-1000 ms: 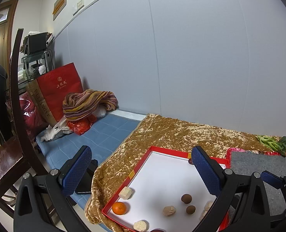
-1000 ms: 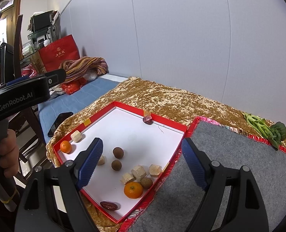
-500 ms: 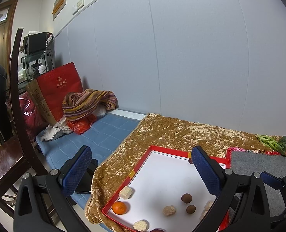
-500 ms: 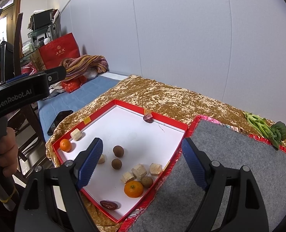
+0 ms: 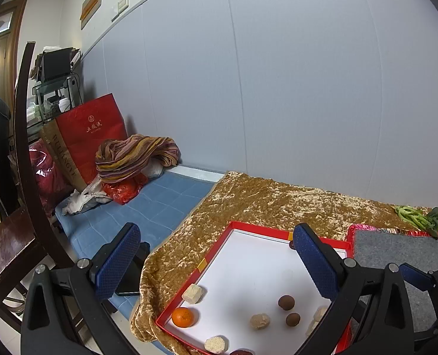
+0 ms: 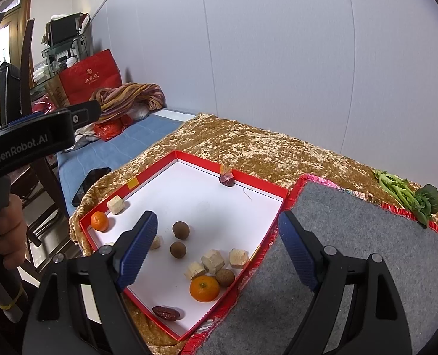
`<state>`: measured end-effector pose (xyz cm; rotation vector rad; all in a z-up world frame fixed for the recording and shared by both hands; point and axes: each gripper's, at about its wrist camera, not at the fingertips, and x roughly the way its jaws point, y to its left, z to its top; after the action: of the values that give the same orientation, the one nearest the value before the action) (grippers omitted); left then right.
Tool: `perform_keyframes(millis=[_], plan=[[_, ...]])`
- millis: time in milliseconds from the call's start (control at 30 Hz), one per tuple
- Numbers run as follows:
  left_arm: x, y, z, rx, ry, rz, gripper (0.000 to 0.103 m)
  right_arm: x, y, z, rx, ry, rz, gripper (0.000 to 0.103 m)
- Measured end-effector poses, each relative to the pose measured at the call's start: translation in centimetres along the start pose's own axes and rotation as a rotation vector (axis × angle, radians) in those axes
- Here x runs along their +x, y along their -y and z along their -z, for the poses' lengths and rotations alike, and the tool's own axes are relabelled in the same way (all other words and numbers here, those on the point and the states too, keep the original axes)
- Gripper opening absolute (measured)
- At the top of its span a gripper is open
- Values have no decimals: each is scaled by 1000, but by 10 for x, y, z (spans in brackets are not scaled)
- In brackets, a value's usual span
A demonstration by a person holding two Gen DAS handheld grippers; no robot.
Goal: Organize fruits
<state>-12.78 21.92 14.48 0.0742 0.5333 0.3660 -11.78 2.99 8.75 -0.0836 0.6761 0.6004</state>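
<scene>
A shallow red box with a white floor lies on a gold cloth. Inside are two small oranges, brown round longans, several pale crumbly cubes, and dark red dates. My right gripper hovers open above the box's near half, holding nothing. My left gripper is open and empty over the box's left rim. A hand holds the left gripper's handle.
A grey felt mat with a red fringe lies right of the box. Green leafy vegetables rest at the mat's far corner. A black phone lies on a blue mattress at left, near a striped cloth, a red bag and a wooden chair.
The right gripper has risen and drifted slightly, so the box sits a little lower in its view. The left gripper's view is unchanged. Both stay open.
</scene>
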Motion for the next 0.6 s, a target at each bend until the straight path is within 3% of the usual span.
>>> perform_keyframes(millis=[600], plan=[[2,-1,1,0,-5,0,103,0,0,0,0,1,1,84]])
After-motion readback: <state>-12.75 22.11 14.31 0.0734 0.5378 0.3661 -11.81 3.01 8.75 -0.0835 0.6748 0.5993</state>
